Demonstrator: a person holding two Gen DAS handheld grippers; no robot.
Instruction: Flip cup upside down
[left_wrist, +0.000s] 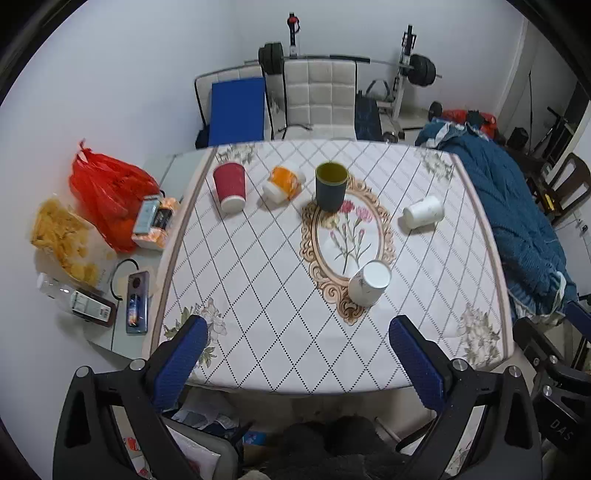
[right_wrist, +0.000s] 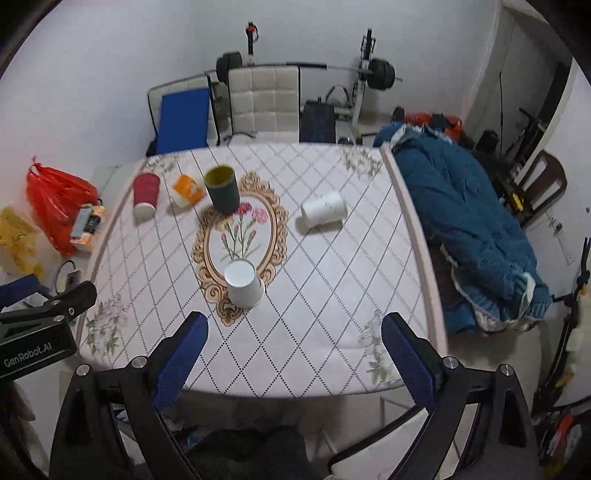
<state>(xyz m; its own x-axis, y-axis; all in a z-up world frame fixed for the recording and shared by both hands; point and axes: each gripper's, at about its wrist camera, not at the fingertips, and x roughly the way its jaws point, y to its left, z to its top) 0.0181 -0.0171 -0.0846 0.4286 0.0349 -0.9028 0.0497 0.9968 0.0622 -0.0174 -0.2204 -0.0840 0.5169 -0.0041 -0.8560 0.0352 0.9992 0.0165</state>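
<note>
Several cups sit on the patterned tablecloth (left_wrist: 258, 295). A dark cup with a yellow inside (left_wrist: 330, 186) (right_wrist: 221, 189) stands upright, mouth up, at the back. A red cup (left_wrist: 229, 186) (right_wrist: 145, 194) stands upside down at the back left. An orange cup (left_wrist: 283, 183) (right_wrist: 188, 190) lies on its side. A white cup (left_wrist: 423, 215) (right_wrist: 324, 211) lies on its side at the right. Another white cup (left_wrist: 368, 282) (right_wrist: 243, 283) stands upside down near the front. My left gripper (left_wrist: 295, 354) and right gripper (right_wrist: 293, 349) are open and empty above the table's front edge.
A red plastic bag (left_wrist: 107, 195), a snack bag (left_wrist: 64, 240), a bottle (left_wrist: 74, 299) and a phone (left_wrist: 137, 302) lie on the table's left side. A blue blanket (left_wrist: 517, 221) drapes the right. Chairs (left_wrist: 319, 96) and a barbell rack (left_wrist: 402, 70) stand behind.
</note>
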